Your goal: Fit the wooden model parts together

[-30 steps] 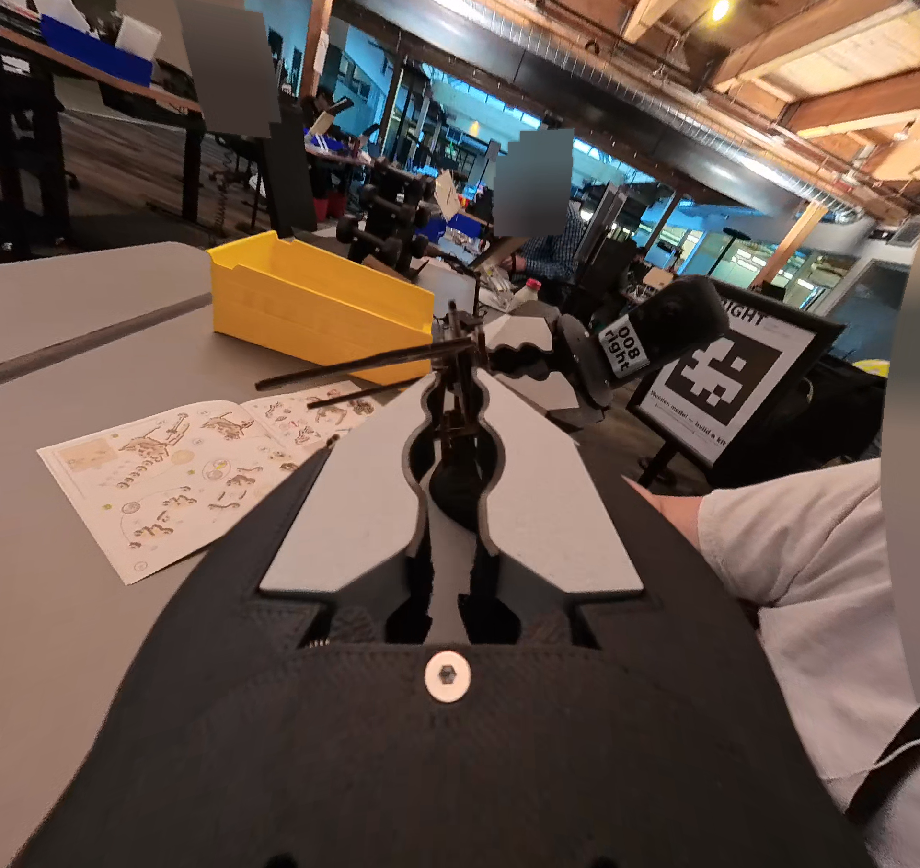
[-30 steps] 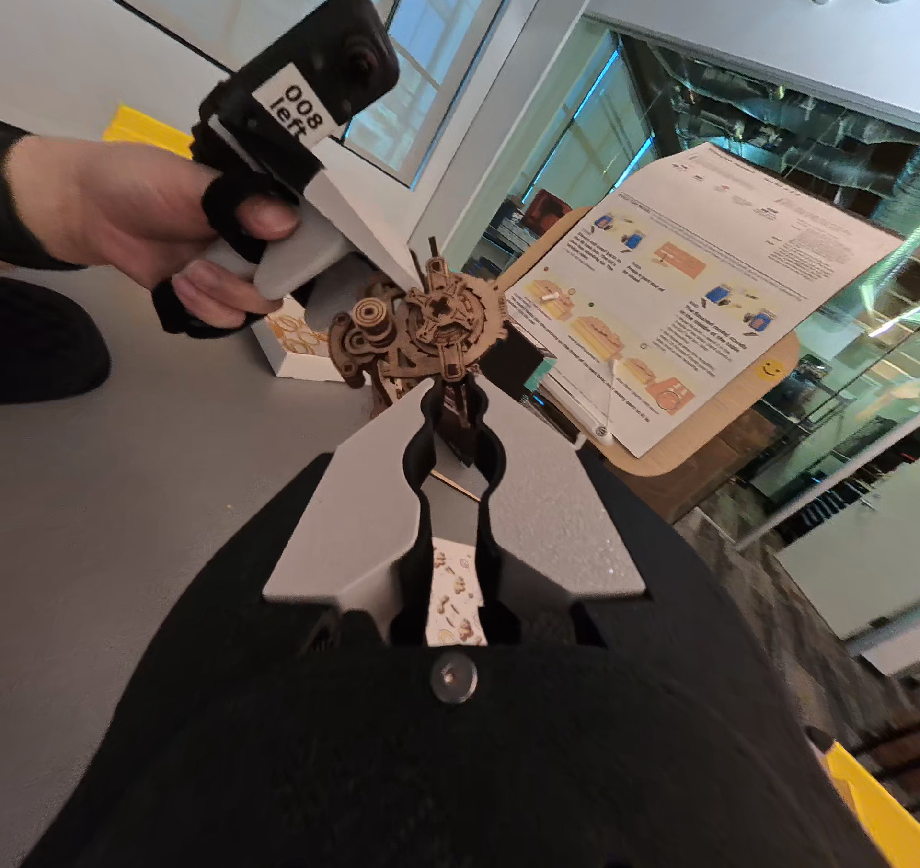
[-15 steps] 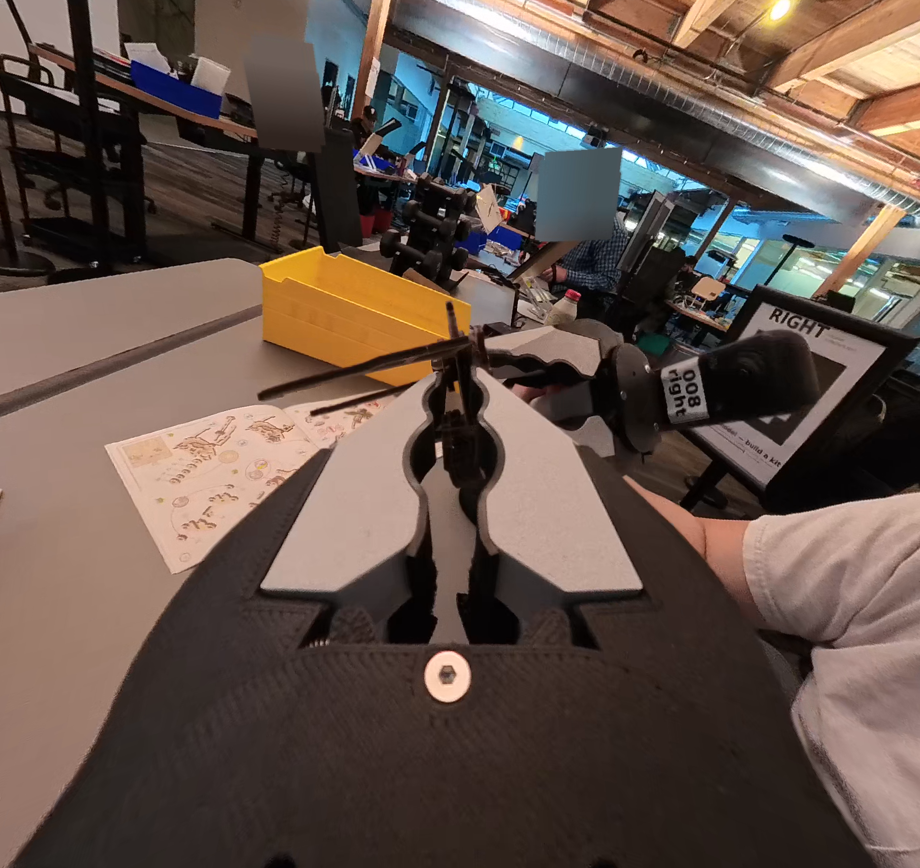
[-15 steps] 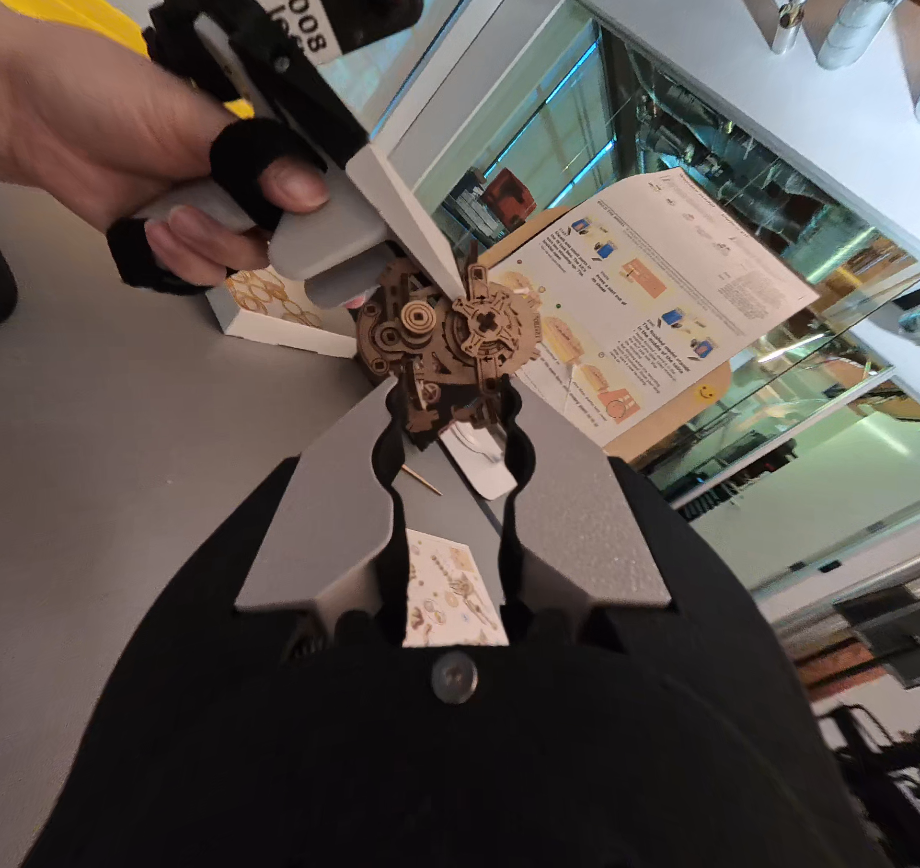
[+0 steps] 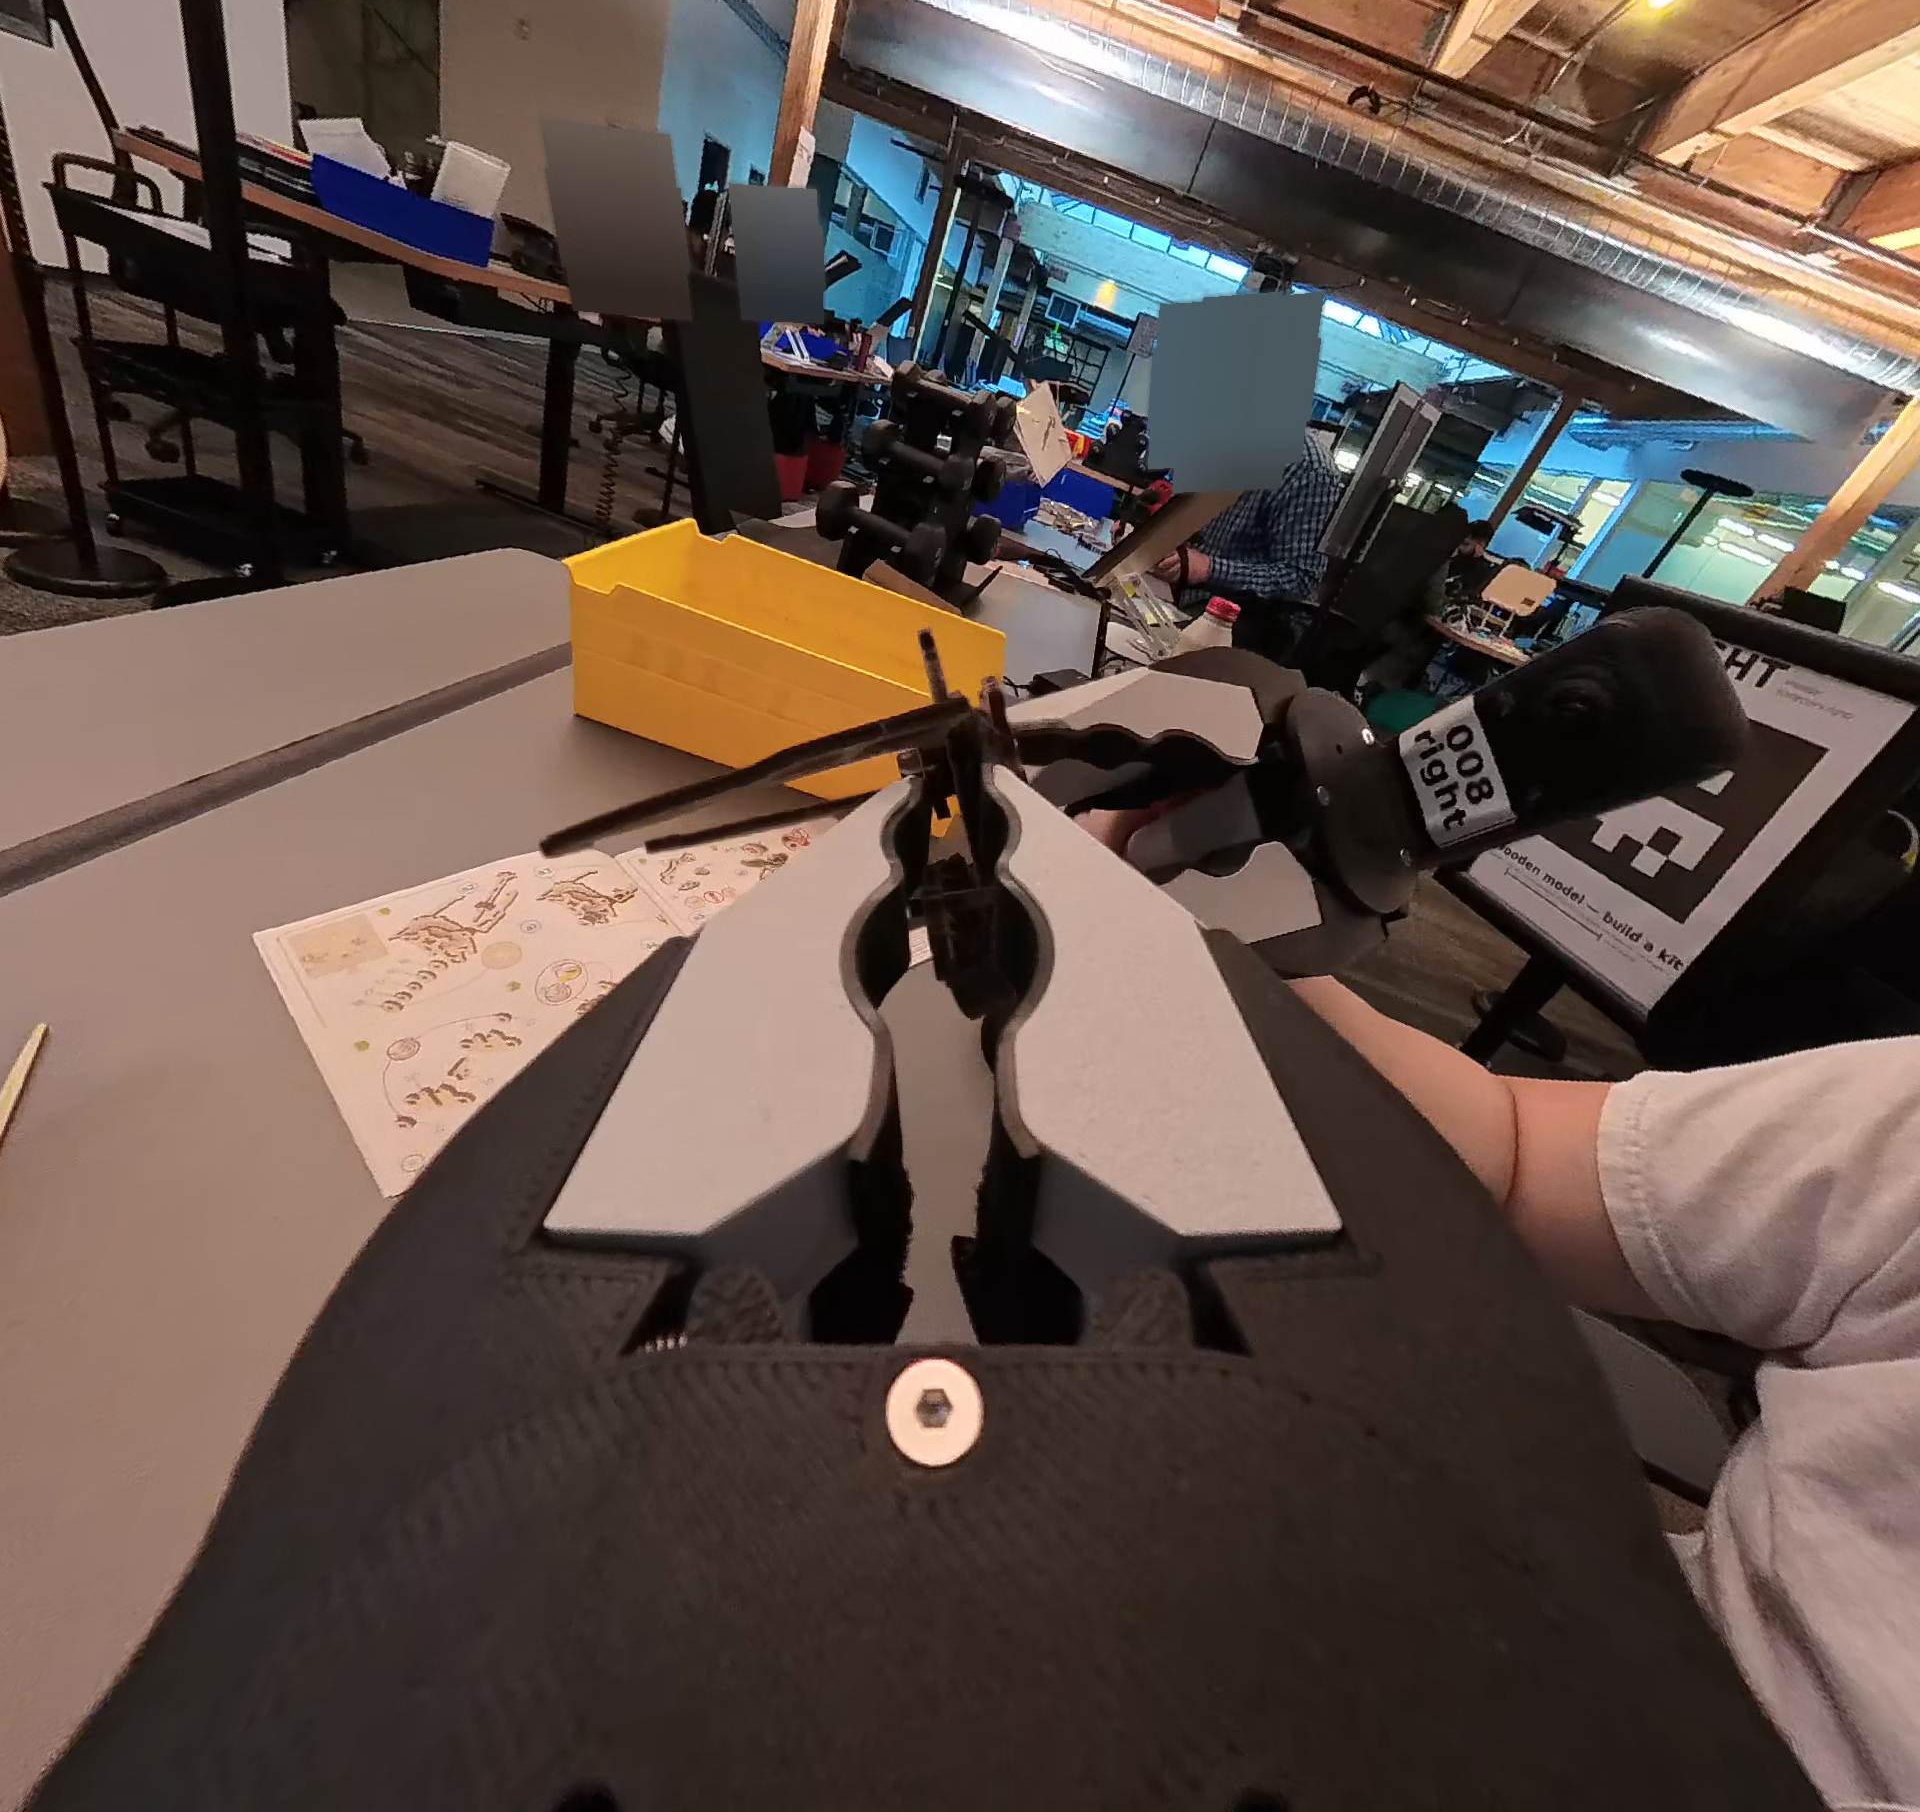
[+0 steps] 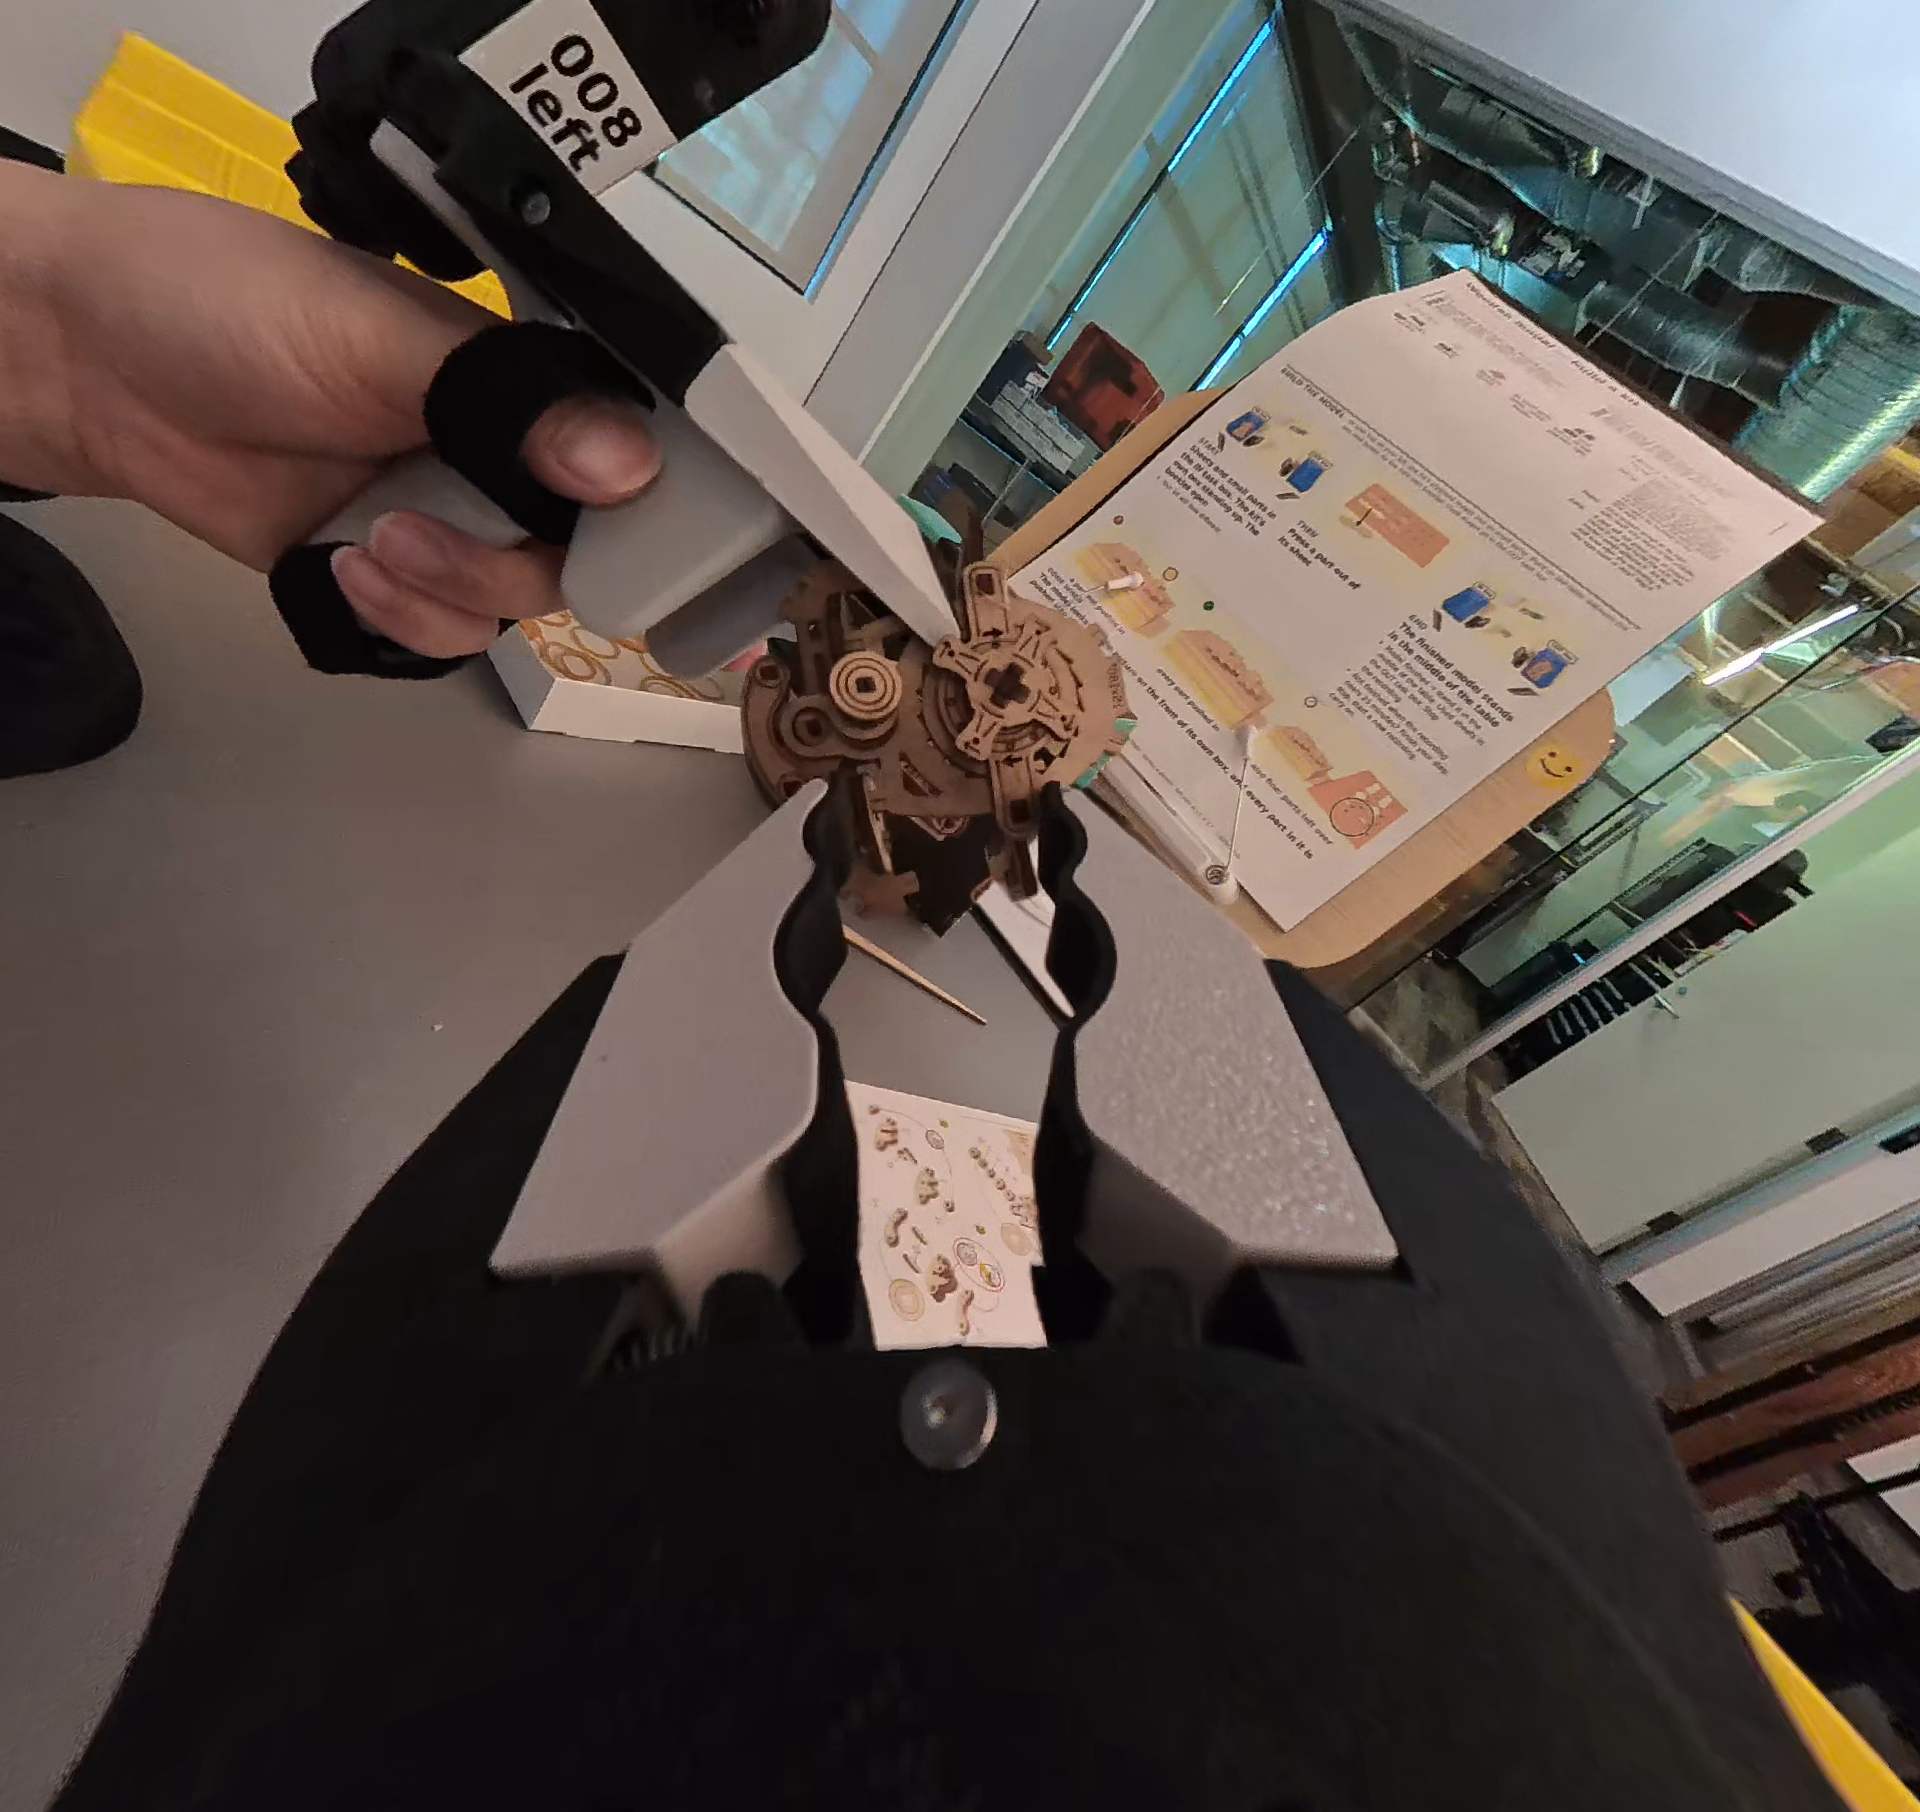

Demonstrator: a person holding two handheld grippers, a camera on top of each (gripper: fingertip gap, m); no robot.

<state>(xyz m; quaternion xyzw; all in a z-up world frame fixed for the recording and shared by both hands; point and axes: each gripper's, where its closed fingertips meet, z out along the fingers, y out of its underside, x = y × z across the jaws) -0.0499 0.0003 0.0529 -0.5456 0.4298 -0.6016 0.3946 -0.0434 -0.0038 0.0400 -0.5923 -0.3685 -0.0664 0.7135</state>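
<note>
The brown wooden gear model (image 6: 935,713) is held in the air above the grey table (image 6: 312,931). My right gripper (image 6: 935,801) has its jaws partly apart, and its pads touch the two sides of the model's lower body. My left gripper (image 5: 951,791) is shut on the model, which shows edge-on and dark (image 5: 961,889) in the left wrist view. Two thin dark rods (image 5: 727,791) stick out from it to the left. The left gripper (image 6: 920,619) comes in from the upper left, its tip on the gear ring. The right gripper (image 5: 1039,744) reaches in from the right.
A yellow bin (image 5: 769,661) stands behind the grippers. An instruction sheet (image 5: 468,983) lies under them and also shows in the right wrist view (image 6: 945,1212). A toothpick (image 6: 914,973) and a white box (image 6: 613,702) lie on the table. An instruction poster (image 6: 1403,599) and a framed sign (image 5: 1662,858) stand at the edges. My left and right fingertips are right by each other.
My right jaws widened from a narrow hold on the model's lower stem to stand around its wider body. The left gripper stayed shut on the model and came closer in the right wrist view.
</note>
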